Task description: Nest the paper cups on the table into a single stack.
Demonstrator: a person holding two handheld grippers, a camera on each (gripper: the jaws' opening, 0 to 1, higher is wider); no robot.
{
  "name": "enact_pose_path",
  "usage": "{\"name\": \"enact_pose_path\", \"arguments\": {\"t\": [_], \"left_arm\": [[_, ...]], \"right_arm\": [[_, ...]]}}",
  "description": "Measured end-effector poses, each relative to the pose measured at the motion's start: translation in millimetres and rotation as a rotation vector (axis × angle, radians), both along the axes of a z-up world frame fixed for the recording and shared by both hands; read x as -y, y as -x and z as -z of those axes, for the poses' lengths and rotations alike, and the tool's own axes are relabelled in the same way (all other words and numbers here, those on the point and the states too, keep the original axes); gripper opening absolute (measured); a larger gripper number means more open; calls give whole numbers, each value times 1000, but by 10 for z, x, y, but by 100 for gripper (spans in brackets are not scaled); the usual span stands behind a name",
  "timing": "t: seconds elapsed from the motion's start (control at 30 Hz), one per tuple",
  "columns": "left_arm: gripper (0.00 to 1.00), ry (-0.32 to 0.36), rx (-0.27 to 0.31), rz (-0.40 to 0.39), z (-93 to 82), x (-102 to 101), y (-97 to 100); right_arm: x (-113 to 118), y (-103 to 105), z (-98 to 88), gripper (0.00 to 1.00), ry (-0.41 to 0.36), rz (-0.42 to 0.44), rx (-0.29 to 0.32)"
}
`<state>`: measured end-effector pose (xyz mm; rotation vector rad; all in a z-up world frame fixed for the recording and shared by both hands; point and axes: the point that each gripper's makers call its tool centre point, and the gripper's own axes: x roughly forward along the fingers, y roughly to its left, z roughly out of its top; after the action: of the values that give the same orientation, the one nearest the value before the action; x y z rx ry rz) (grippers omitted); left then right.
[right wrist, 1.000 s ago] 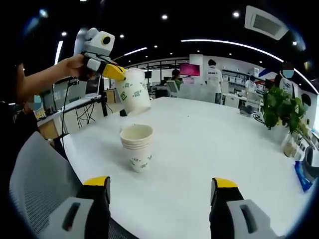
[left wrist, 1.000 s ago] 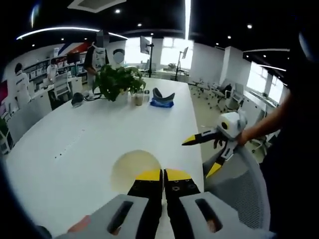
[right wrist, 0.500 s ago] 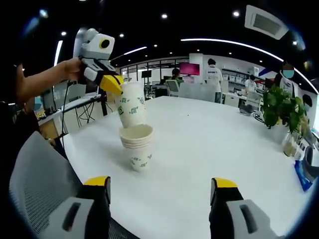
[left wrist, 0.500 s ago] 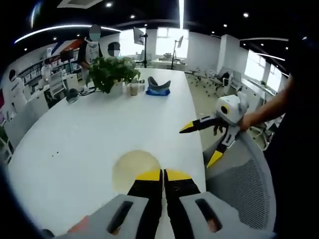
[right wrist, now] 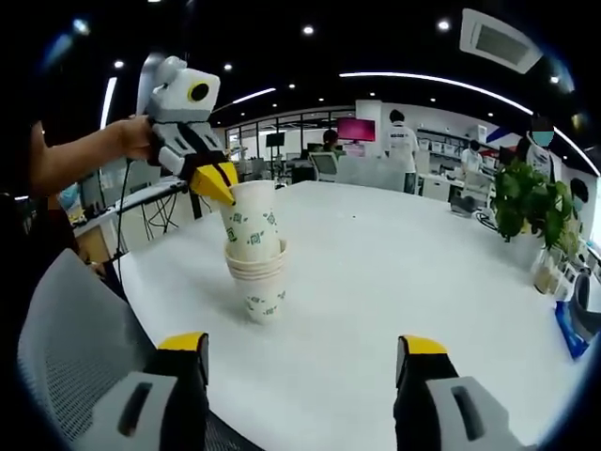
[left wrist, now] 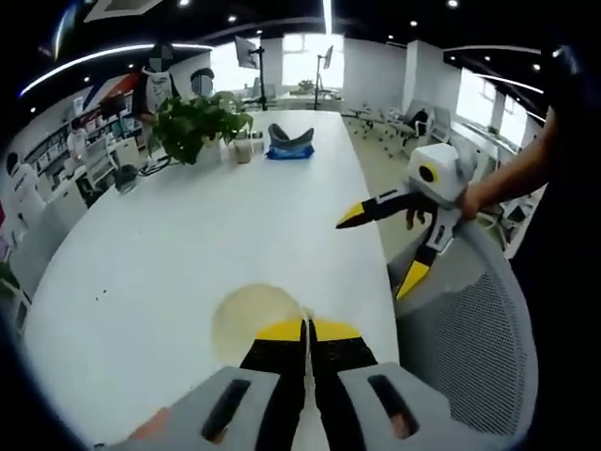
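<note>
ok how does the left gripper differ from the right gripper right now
The left gripper is shut on the rim of a paper cup, while the right gripper is open and holds nothing. The left gripper is held above the cup stack, seating its cup into it; the right gripper hangs back at the table edge. Both have yellow tips.

Lighting: bright, even; came from ceiling light strips (right wrist: pixel 441 83) and recessed spots; daylight windows (left wrist: pixel 305 58) blew out white beyond the counter (left wrist: pixel 188 244). Counter showed soft sheen and faint shadows beneath the cup stack (right wrist: pixel 257 272). Strong fisheye bending toward edges. Near fingers (left wrist: pixel 282 331) were slightly soft; background people blurred.
</note>
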<state>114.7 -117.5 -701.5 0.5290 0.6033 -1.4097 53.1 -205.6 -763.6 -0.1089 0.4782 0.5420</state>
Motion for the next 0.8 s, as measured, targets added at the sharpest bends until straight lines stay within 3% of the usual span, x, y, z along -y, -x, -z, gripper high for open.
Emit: {"name": "enact_pose_path", "arguments": {"t": [0.37,0.8], "left_arm": [[0,-72,22,47,254,47,32],[0,-104,-64,62,520,61,100]], "right_arm": [[16,-3,13,83,1,1,-1],[-6,5,0,82,4,4,-2]]}}
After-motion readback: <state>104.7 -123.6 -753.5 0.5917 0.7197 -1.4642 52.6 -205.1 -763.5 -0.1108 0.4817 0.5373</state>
